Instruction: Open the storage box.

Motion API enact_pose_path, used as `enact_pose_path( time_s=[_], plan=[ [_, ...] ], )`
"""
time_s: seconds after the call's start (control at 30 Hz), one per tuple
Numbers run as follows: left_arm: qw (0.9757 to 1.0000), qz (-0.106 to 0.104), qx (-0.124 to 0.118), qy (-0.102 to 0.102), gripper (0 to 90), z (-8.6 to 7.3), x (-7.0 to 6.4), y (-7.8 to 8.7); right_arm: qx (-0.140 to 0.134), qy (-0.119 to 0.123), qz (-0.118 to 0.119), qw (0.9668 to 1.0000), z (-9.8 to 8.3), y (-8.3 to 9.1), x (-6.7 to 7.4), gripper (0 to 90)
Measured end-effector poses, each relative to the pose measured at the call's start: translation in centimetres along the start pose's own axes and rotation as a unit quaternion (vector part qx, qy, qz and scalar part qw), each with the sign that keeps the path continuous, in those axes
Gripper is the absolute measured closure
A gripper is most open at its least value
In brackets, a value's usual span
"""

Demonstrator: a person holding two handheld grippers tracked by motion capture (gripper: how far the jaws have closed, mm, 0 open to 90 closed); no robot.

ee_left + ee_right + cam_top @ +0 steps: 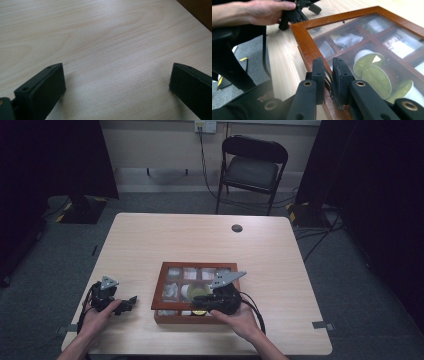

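On the near half of the table (150,232) sits a wooden box (158,292) with a glass lid divided into compartments; its front wall lies close to the table's near edge. Right gripper (328,76) is closed tight on a small brass knob (328,78) at the lid's front rim, pads pressing it from both sides. Under the glass, green-topped capsules (368,60) lie in the near compartments, white packets (344,40) in the farther ones. Left gripper (124,304) rests on bare tabletop just left of the box, apart from it, jaws wide open with nothing between them. Far half of the table is free apart from a round cable port (237,228). Beyond the far edge stands a folding chair (252,167); cables trail on the floor to the right.
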State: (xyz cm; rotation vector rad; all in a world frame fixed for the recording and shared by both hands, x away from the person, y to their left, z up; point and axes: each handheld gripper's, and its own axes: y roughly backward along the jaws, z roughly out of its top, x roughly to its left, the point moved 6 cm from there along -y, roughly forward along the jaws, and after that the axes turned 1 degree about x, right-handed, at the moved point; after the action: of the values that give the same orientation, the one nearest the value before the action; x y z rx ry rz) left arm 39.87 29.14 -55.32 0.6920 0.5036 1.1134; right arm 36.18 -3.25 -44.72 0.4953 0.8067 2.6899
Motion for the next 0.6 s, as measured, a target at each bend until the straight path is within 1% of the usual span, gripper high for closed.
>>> enact_pose_path(
  time_s=[0.07, 0.27, 0.37, 0.6],
  plan=[
    [1.0, 0.0, 0.0, 0.0, 0.0, 0.0, 0.0, 0.0, -0.002, 0.001, 0.001, 1.0, 0.3, 0.1, 0.0, 80.8],
    [1.0, 0.0, 0.0, 0.0, 0.0, 0.0, 0.0, 0.0, -0.016, -0.011, 0.008, 0.9998, 1.3, 0.8, -0.3, 80.7],
    [1.0, 0.0, 0.0, 0.0, 0.0, 0.0, 0.0, 0.0, -0.017, -0.013, 0.01, 0.9997, 1.6, 1.0, -0.4, 80.7],
    [1.0, 0.0, 0.0, 0.0, 0.0, 0.0, 0.0, 0.0, -0.026, -0.018, 0.009, 0.9995, 2.6, 1.6, -0.7, 80.7]
  ],
)
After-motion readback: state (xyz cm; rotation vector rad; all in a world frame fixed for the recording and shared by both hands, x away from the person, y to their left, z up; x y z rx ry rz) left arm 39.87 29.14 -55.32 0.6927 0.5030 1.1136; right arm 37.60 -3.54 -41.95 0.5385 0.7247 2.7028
